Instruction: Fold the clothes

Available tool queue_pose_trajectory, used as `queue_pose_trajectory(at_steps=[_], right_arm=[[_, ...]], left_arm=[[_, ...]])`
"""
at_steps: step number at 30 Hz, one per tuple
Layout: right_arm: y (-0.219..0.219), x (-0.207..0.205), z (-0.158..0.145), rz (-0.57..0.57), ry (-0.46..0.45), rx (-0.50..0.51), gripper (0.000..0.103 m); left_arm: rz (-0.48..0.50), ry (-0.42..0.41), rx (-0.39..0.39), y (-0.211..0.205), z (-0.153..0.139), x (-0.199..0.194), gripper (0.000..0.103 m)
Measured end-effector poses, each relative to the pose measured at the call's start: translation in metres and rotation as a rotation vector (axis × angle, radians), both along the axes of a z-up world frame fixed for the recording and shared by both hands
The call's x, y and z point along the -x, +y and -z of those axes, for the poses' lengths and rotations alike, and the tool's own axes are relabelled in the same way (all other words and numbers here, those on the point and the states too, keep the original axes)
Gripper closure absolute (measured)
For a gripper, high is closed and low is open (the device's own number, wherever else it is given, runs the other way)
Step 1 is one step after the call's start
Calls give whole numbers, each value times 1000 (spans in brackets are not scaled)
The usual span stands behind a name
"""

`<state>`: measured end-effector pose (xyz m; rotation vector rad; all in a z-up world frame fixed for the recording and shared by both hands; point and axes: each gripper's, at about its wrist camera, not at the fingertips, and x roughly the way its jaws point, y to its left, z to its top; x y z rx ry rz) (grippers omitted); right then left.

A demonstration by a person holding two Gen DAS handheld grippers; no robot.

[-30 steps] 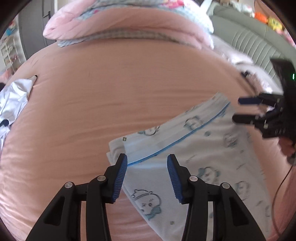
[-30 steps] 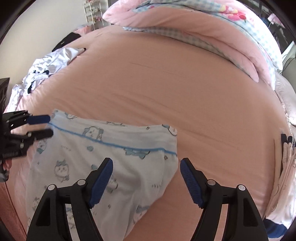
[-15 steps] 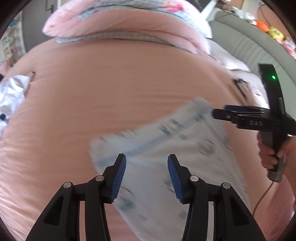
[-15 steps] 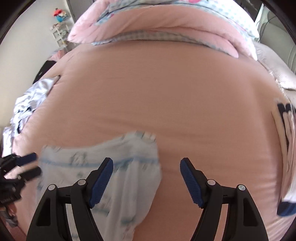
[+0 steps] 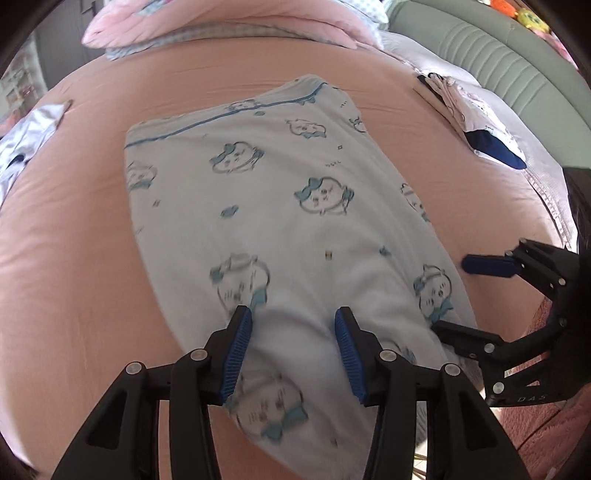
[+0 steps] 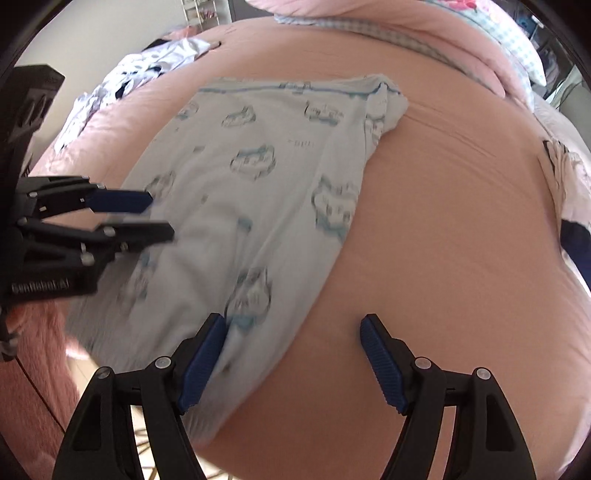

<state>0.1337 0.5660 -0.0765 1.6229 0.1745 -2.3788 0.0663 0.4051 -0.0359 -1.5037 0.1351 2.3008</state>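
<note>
Light-blue pyjama trousers (image 5: 295,177) with cartoon prints lie flat on the pink bed sheet (image 5: 92,240), blue-piped waistband at the far end. My left gripper (image 5: 291,321) hovers over their near part. Its jaws are opening; cloth shows below the gap but the pads (image 5: 236,350) do not press on it. My right gripper (image 6: 293,325) stands wide open at the right edge of the trousers (image 6: 266,147), its left pad (image 6: 201,362) over the cloth and its right pad over bare sheet (image 6: 443,240). Each gripper shows in the other's view: right gripper (image 5: 454,295), left gripper (image 6: 159,218).
A folded pink quilt (image 5: 221,22) lies across the far end of the bed. Loose white clothes (image 6: 122,70) are heaped at the far left. A folded stack (image 5: 480,122) sits at the right by a grey padded headboard (image 5: 498,48). A pink fuzzy rug (image 6: 33,350) is beside the near edge.
Both grippers have drawn back from the waistband toward the near edge of the bed. The trousers now stretch away lengthwise. The left jaws stand slightly wider.
</note>
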Motion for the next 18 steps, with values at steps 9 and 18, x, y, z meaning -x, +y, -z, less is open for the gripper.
queue_pose_trajectory(at_steps=[9, 18], right_arm=[[8, -25, -1, 78, -8, -52, 28], [9, -39, -30, 153, 103, 107, 28]], left_arm=[[-81, -30, 78, -1, 20, -37, 43], [-180, 13, -95, -29, 1, -58, 42]])
